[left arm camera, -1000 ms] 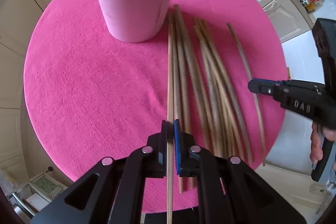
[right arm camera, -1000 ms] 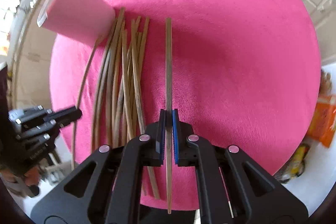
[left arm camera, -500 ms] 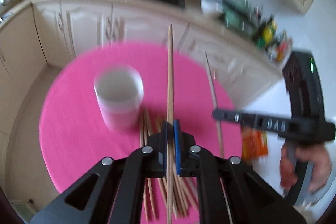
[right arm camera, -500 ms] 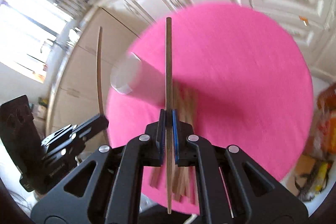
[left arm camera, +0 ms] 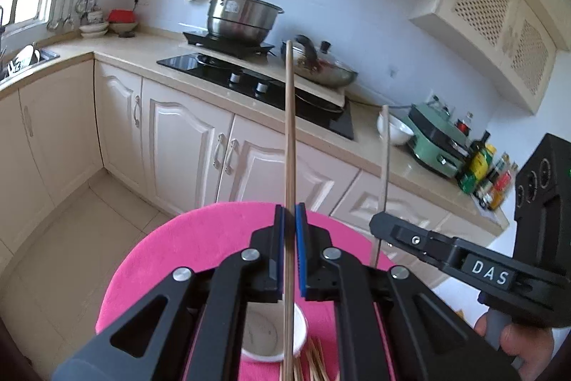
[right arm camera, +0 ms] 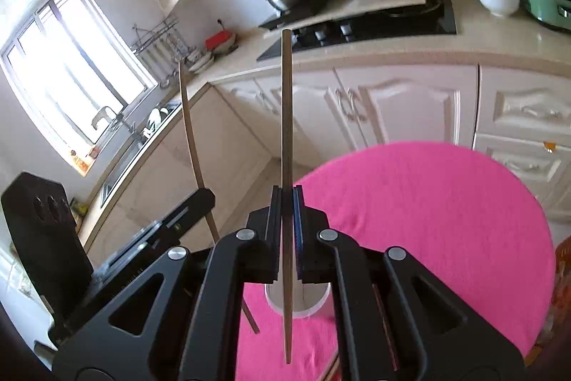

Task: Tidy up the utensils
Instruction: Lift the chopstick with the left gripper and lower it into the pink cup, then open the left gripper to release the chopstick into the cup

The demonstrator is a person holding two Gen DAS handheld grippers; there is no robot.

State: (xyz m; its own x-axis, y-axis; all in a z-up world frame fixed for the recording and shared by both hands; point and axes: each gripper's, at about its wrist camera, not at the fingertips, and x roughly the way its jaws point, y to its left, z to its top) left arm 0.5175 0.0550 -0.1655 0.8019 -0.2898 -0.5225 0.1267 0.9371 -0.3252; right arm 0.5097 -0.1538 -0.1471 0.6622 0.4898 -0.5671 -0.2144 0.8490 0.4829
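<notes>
Wooden chopsticks, two, stand near upright, one clamped in each raised pair of tongs: left tongs [left arm camera: 289, 249] grip one chopstick [left arm camera: 289, 131], right tongs [right arm camera: 285, 231] another [right arm camera: 286, 116]. One white cup [left arm camera: 264, 338] waits directly below both on the pink desk [right arm camera: 446, 220], loose chopsticks [left arm camera: 314, 366], uncounted, just right.
</notes>
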